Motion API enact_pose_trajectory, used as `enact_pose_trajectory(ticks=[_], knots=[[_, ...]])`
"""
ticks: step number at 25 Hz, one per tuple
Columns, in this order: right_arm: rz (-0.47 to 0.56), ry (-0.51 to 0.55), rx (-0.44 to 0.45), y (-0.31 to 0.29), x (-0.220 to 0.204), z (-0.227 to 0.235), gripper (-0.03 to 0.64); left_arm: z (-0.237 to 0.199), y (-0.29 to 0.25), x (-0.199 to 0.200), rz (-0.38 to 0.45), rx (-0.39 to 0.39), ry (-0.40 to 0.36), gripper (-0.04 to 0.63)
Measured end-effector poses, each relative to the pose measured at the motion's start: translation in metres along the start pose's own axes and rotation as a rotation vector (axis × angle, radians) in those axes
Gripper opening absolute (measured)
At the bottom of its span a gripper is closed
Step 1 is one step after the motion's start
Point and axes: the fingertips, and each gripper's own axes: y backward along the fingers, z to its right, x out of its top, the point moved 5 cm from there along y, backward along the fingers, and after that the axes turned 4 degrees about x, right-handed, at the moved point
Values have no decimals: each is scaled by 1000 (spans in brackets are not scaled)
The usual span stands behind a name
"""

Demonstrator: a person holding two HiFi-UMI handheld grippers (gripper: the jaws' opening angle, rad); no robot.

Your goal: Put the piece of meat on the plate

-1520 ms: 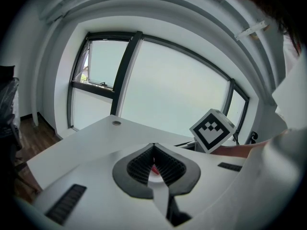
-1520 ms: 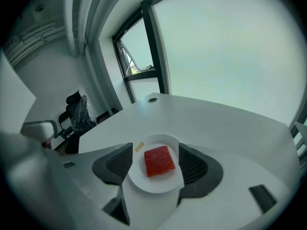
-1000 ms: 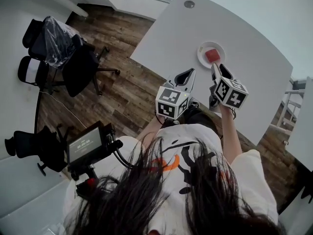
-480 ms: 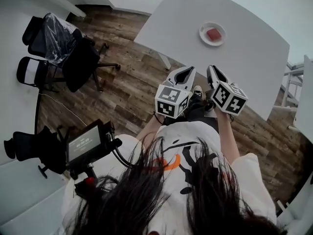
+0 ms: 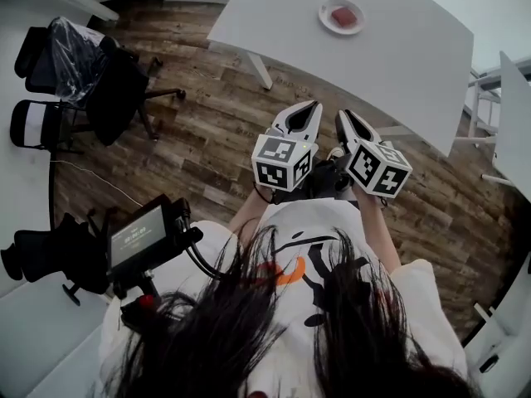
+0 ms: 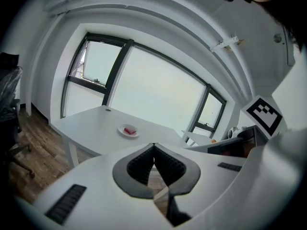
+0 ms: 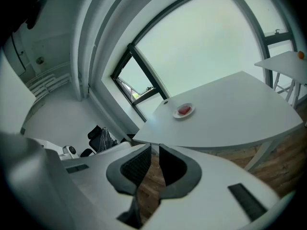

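A red piece of meat (image 5: 343, 16) lies on a small white plate (image 5: 324, 17) on the white table (image 5: 406, 52), far up in the head view. Both grippers hang over the wooden floor, well short of the table's edge. My left gripper (image 5: 309, 106) is shut, its tips touching and nothing between them. My right gripper (image 5: 342, 116) is shut and empty too, beside it. In the left gripper view the plate (image 6: 123, 130) with the meat (image 6: 129, 130) sits far beyond the left gripper (image 6: 154, 145). In the right gripper view the plate (image 7: 176, 114) and meat (image 7: 183, 110) lie far beyond the right gripper (image 7: 153, 147).
Black office chairs (image 5: 99, 81) stand on the wooden floor (image 5: 207, 139) at left, more dark chairs (image 5: 50, 255) lower left. A small screen device (image 5: 139, 237) hangs near the person's chest. A second white table (image 5: 514, 114) stands at right.
Both grippers have drawn back from the table over the floor, and the plate with the meat now sits farther off. The right gripper, near the plate a second ago, is now well clear of it.
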Motion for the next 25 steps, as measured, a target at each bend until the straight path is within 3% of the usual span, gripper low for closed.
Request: enact_pose_trajectory(ticks=[7, 13, 19, 25], knots=[[7, -9, -12, 17, -3, 8, 58, 15, -1, -5, -5, -15, 9, 5], [6, -12, 8, 25, -4, 9, 58, 18, 5, 3, 15, 17, 19, 6], [29, 8, 31, 124, -18, 54, 58, 118, 28, -29, 50, 53, 26, 6], [15, -5, 67, 188, -48, 87, 58, 188, 51, -71, 48, 81, -2, 6]])
